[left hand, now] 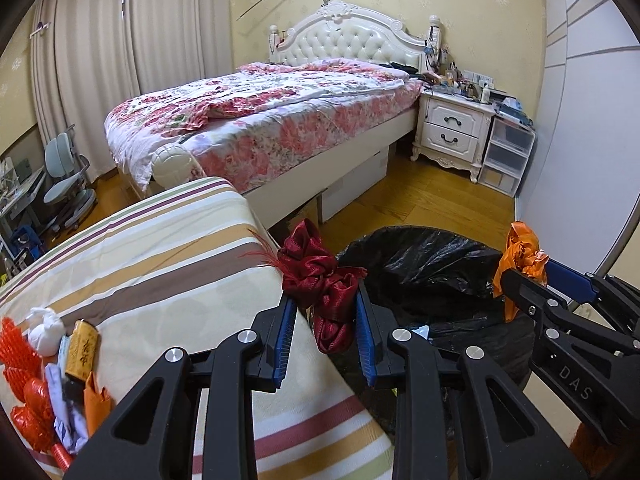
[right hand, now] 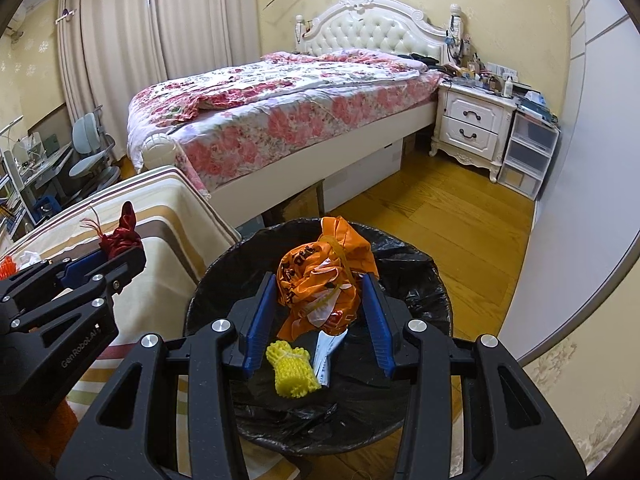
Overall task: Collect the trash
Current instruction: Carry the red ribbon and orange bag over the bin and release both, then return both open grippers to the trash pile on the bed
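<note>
1. A crumpled orange plastic bag with printed lettering (right hand: 324, 276) sits clamped between the 2 blue pads of the right gripper (right hand: 320, 312), directly above the open mouth of a round bin lined with a black plastic bag (right hand: 424, 280).
2. A bunched dark red satin ribbon with a thin feathery strand (left hand: 320, 280) is pinched between the 2 blue pads of the left gripper (left hand: 324, 320), its loose end hanging down between the fingers.
3. Inside the bin lie a yellow foam net sleeve (right hand: 292, 372) and a white paper scrap (right hand: 326, 356) just beside it.
4. Both grippers tilt downward. The left one hangs over the edge of a striped cloth surface in cream, brown and red (left hand: 160, 260), just short of the bin's rim; the right one is over the bin, near the left one.
5. On the striped cloth, well apart from the bin, more litter lies together: red foam netting (left hand: 24, 380), a knotted white wad (left hand: 44, 332), a gold box with dark characters (left hand: 82, 350), a pale lilac wrapper and an orange scrap.
6. Beyond stand a bed with a floral quilt (left hand: 260, 120), a white 2-drawer nightstand (left hand: 452, 128), and cream curtains (left hand: 120, 60) over a wooden floor.
</note>
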